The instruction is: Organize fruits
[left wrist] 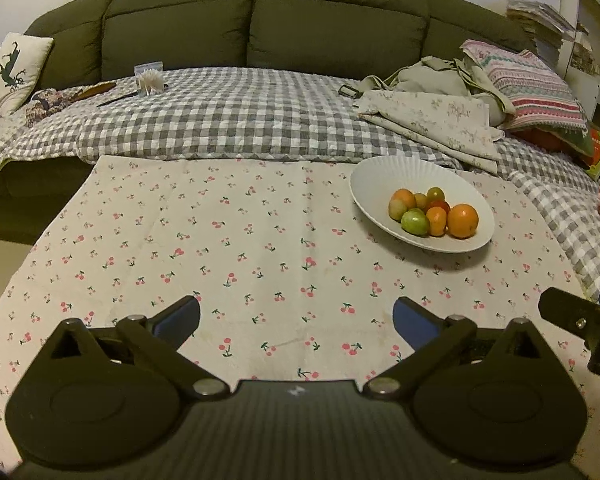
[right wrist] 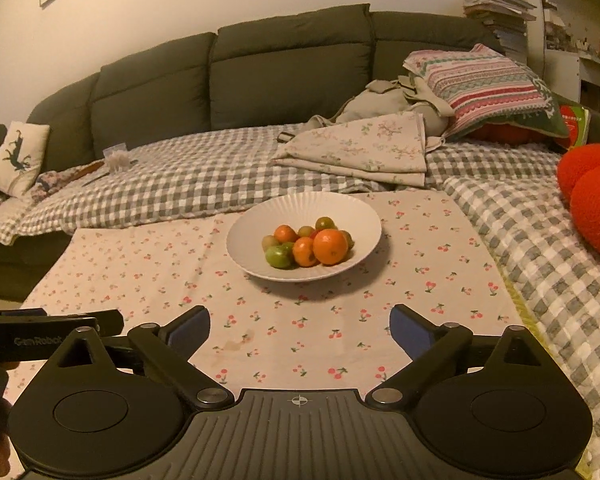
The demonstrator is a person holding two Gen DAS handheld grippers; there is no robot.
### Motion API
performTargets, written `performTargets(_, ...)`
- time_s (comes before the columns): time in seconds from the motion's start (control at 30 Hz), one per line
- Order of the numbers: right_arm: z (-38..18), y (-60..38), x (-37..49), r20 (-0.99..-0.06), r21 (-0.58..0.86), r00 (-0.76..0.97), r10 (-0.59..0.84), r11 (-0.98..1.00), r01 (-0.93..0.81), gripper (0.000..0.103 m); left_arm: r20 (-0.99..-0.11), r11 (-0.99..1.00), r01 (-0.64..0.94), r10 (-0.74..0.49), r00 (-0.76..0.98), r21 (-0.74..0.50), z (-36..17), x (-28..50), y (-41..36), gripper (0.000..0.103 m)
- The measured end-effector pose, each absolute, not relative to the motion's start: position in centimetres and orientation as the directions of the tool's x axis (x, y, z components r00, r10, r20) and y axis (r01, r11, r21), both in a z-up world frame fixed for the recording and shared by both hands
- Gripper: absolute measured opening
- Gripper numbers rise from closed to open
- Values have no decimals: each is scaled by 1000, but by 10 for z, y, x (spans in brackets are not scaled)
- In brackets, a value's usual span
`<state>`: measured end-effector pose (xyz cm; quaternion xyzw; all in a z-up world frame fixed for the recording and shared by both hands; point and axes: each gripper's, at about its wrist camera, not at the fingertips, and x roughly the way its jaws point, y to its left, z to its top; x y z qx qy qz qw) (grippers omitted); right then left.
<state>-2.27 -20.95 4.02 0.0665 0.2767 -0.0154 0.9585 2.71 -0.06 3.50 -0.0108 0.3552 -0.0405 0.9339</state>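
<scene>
A white ribbed bowl [left wrist: 380, 176] [right wrist: 260, 220] sits on the cherry-print cloth [left wrist: 220, 240] [right wrist: 140, 264] and holds several small fruits: oranges [left wrist: 463, 221] [right wrist: 330, 246], a green one [left wrist: 415, 221] [right wrist: 278, 257], and reddish ones. My left gripper [left wrist: 296, 316] is open and empty, low over the cloth, left of and nearer than the bowl. My right gripper [right wrist: 300, 326] is open and empty, directly in front of the bowl. Each gripper shows at the edge of the other's view.
A dark green sofa [left wrist: 260, 20] with a grey checked blanket [left wrist: 240, 120] lies behind the cloth. Folded floral fabric [right wrist: 360, 152], a striped cushion [right wrist: 480, 80] and red knitted balls [right wrist: 596, 200] are on the right. A small clear box [left wrist: 149, 79] sits far left.
</scene>
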Motion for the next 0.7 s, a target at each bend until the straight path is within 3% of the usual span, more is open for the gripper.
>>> performTargets(0.7,40,-211,-23,-535,121,845,13,991,61,102,-665,995,97,-95,741,-33,31,28,-6,102)
